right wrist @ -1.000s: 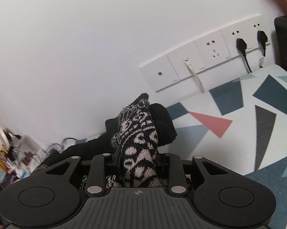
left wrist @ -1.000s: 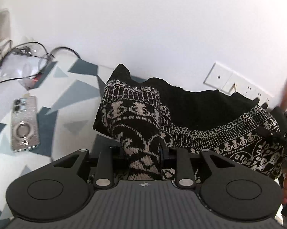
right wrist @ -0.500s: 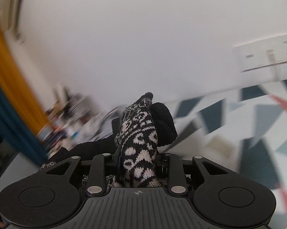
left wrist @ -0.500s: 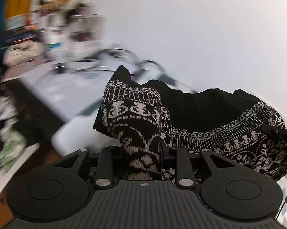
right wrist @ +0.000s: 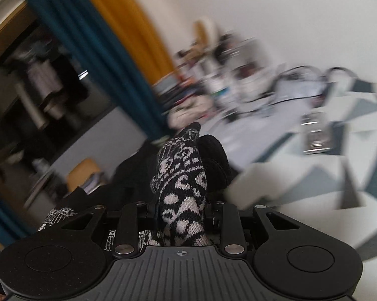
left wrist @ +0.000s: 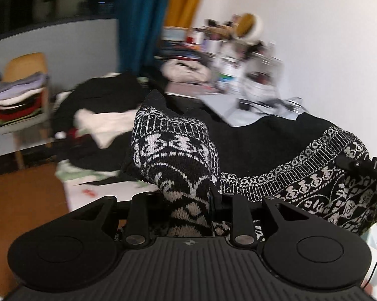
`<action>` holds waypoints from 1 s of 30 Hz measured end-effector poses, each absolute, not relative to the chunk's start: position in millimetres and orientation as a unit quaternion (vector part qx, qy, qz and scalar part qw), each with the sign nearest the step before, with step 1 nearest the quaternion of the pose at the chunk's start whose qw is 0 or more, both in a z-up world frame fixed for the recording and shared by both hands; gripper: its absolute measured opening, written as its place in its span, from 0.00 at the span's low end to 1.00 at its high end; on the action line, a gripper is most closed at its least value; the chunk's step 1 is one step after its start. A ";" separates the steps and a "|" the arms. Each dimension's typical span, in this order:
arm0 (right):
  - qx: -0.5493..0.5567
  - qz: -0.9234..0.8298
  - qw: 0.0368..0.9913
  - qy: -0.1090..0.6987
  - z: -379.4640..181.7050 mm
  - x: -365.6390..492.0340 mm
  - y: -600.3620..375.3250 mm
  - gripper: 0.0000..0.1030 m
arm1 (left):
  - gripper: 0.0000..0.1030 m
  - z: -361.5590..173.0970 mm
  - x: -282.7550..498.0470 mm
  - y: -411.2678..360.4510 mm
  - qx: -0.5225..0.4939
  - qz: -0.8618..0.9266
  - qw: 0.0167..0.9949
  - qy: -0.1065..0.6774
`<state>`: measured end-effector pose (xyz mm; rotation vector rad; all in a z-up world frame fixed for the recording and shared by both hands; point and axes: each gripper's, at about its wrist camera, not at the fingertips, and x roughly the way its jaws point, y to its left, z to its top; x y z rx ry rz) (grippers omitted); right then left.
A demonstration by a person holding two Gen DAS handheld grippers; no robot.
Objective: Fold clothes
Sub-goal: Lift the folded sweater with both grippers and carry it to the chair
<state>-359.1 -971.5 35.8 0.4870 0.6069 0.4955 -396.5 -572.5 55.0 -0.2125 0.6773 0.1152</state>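
Left gripper (left wrist: 188, 200) clamped on sweater (left wrist: 276, 150) | right gripper (right wrist: 181, 213) clamped on sweater | chair (left wrist: 25, 70) holds stacked clothes (left wrist: 18, 95)

R gripper (right wrist: 181, 215) fingers clamped on black/white knit sweater (right wrist: 181, 175); fabric bunches up fwd of fingers, blurred desk (right wrist: 301, 195) beyond.

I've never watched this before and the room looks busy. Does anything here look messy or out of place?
Yes. A jumbled heap of clothes lies loose behind the sweater, unlike the neat stack on the chair. The desk by the wall is crowded with blurred clutter. The sweater itself hangs bunched between the left gripper and right gripper.
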 end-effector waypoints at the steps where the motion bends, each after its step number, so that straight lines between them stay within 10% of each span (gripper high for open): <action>1: 0.232 0.249 0.893 0.295 37.7 -357.4 -958.6 0.24 | 0.27 55.1 -400.4 -563.4 -0.108 0.066 0.935 0.330; 30: 0.163 0.377 0.835 0.366 -0.2 -108.9 -667.5 0.24 | 0.27 7.0 -263.3 -352.7 -0.165 0.196 0.903 0.345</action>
